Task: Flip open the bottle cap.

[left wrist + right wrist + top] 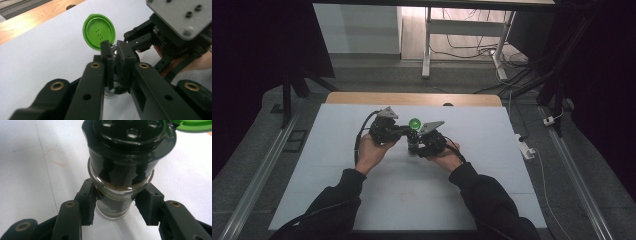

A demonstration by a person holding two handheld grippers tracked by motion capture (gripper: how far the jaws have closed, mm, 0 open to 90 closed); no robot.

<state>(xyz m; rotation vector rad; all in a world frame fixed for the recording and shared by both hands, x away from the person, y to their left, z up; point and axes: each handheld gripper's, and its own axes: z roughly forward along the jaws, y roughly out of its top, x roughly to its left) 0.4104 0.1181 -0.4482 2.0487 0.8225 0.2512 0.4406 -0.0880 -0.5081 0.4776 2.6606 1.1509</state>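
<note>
Jar [113, 195] stands upright in our right gripper [113, 206], clamped at its glass body, while our left gripper [115, 58], nearly clenched, sits beside its hinged green lid [99, 31].

Dim room, white desk under the camera

The desk [362, 200] has a white top with a bare wooden strip [412, 98] along its far edge. It stands on grey floor [257, 145], with metal rails [259, 172] running along both sides. Beyond it, a white table frame [428, 45] stands on lighter flooring among loose cables [472, 50]. Dark curtains [252, 45] close off left and right. A white power strip [527, 149] lies at the right.
</note>
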